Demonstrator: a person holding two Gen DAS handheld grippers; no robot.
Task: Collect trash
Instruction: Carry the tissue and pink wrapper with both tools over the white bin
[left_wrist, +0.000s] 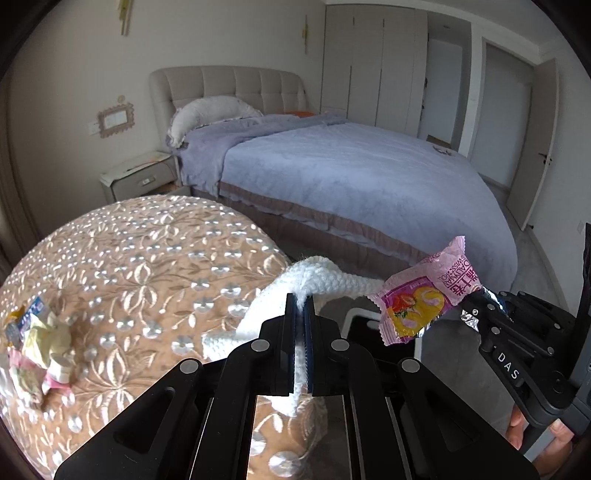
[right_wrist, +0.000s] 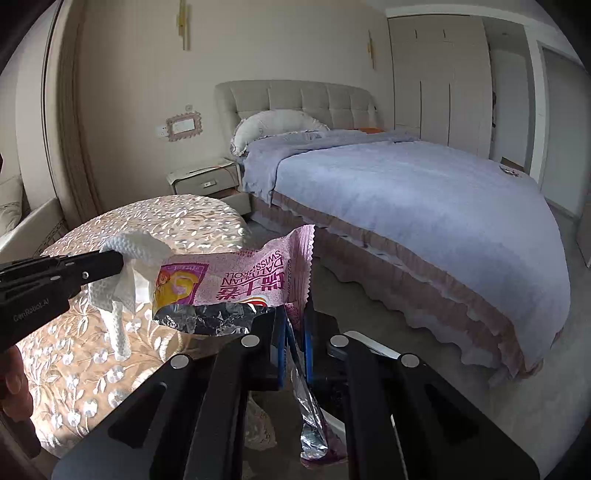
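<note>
In a bedroom, two hand-held grippers each carry a piece of trash above a round table (left_wrist: 147, 258) covered in a floral, bead-studded cloth. The left gripper (left_wrist: 300, 306) is clamped on a crumpled white tissue (left_wrist: 295, 280), its blue-padded jaws pressed together with the paper squeezed between them; one end of the tissue bunches above the fingertips and another hangs down below them. The right gripper (right_wrist: 295, 325) is clamped on a pink snack wrapper (right_wrist: 236, 277) printed "Swiss Roll", gripping it near one torn end so that the silver lining shows and a strip of foil trails down between the jaws. In the left wrist view the wrapper (left_wrist: 424, 295) is held just beside the tissue, to its right, past the table's edge. In the right wrist view the tissue (right_wrist: 129, 258) hangs from the left gripper (right_wrist: 122, 262) over the tablecloth. More trash (left_wrist: 40, 339), a small heap of crumpled yellow, pink and blue wrappers, lies on the table at its left side. Below the grippers sits a dark object with a pale rim (left_wrist: 369, 321), possibly a bin, though it is mostly hidden. Behind stand a bed (left_wrist: 351, 177) with a lilac cover, a nightstand (left_wrist: 140, 177) and wardrobes (left_wrist: 373, 62).
</note>
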